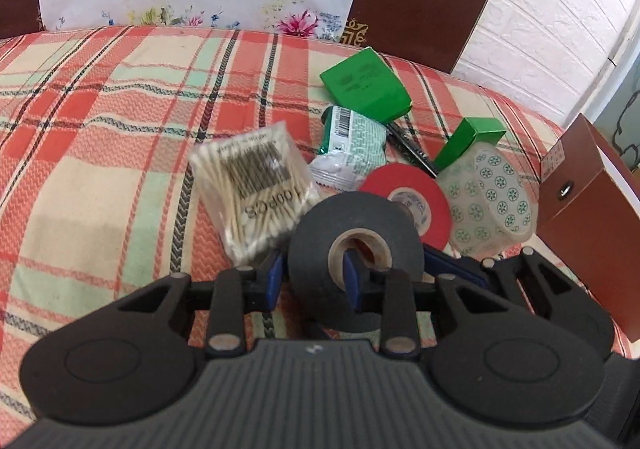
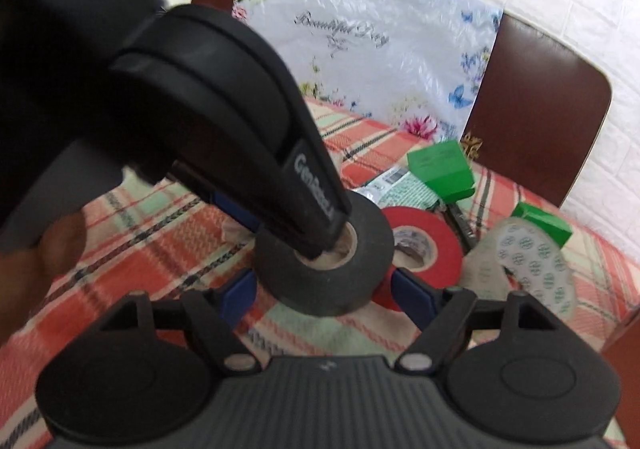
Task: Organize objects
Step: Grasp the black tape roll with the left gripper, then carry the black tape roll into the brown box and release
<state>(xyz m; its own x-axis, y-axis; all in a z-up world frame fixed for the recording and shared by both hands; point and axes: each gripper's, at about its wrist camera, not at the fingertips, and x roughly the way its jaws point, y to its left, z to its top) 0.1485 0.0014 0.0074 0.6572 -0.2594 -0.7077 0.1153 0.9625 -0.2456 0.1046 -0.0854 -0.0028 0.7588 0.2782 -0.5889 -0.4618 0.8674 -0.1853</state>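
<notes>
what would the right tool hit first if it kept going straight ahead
Most likely the black tape roll, which sits between its open fingers with the left tool gripping its wall through the core. The red tape roll lies just behind it.

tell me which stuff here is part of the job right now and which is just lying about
In play: black tape, gripped through its core by the left claw; right claw, open around it.

Lying about: red tape, swabs, green box, sachet, pen, brown box.
</notes>
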